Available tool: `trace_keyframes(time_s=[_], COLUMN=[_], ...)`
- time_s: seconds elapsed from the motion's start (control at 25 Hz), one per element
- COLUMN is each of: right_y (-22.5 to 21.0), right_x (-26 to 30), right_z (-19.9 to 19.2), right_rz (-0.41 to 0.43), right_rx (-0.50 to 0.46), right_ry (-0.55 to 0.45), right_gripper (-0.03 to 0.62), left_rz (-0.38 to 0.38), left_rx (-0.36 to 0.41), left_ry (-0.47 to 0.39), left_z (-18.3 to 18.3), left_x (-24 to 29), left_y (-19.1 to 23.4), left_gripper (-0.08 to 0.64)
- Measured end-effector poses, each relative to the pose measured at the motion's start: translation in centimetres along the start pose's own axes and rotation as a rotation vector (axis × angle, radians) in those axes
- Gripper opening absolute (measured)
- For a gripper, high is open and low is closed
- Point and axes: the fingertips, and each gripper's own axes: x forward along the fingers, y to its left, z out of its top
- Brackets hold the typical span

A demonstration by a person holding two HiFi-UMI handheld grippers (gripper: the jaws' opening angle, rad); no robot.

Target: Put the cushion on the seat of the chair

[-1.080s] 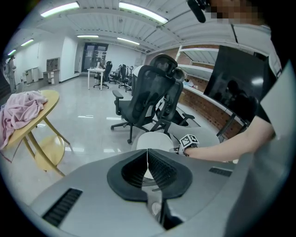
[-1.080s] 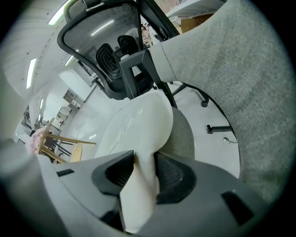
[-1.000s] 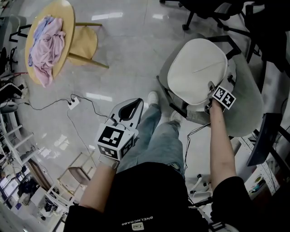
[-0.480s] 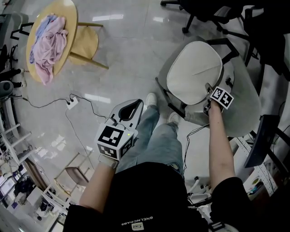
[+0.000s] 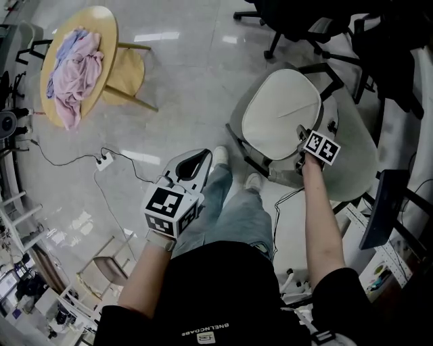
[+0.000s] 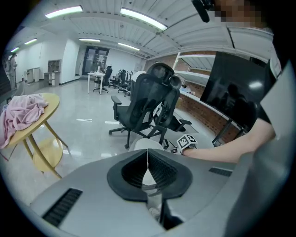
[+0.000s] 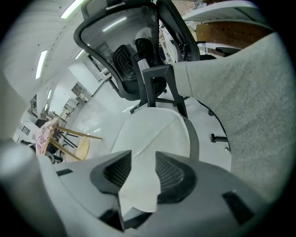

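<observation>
The white cushion (image 5: 281,115) lies flat on the seat of the grey chair (image 5: 358,159), and it fills the middle of the right gripper view (image 7: 157,132). My right gripper (image 5: 302,133) hovers over the cushion's near right edge. Its jaws (image 7: 142,159) stand apart and are closing, and the cushion shows in the gap without the pads pressing on it. My left gripper (image 5: 205,155) hangs above the person's legs, away from the chair. Its pads (image 6: 148,155) meet with nothing between them.
A round wooden table (image 5: 101,27) at the far left carries a pink cloth (image 5: 71,67), with a wooden stool (image 5: 128,64) beside it. Black office chairs (image 5: 298,20) stand behind the grey chair. A power strip and its cable (image 5: 101,160) lie on the floor. A dark monitor (image 5: 379,209) is at the right.
My right gripper has risen a little off the cushion's near edge. The cushion stays on the seat, and the left gripper has kept its place.
</observation>
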Motion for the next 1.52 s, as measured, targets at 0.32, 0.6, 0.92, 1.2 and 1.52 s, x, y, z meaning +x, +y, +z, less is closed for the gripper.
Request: trace_keyframes(time_s=[0.32,0.6,0.92,1.2,1.52], right_y=[5.7,11.5,18.7,23.1,25.1], right_x=[-4.8,-10.2,-18.5,-25.6,-33.5], right_z=[1.3,3.5,6.0,7.9,10.0], right_rz=[0.059,0.147,0.255,0.332,0.385], right_rx=[-0.109,-0.189,-0.216,-0.21,-0.202], right_ry=[-0.06,-0.145,-0.252,-0.376,-0.53], right_gripper=[0.008,0.008,0.008,0.008,0.008], left_rz=[-0.018,-0.052,-0.133,-0.221,-0.307], left_rx=[-0.004,-0.006,-0.005,0.034,0.097], left_ry=[-0.054,-0.107,-0.166,-0.204,-0.261], left_z=[2.1,4.0,6.9,10.1,14.4], left_x=[-1.1,-1.5,-0.9,-0.3,-1.7], left_y=[-1.1,-2.0,-3.8,-6.8,-10.2], left_gripper=[0.012,0.012,0.012,0.012,0.011])
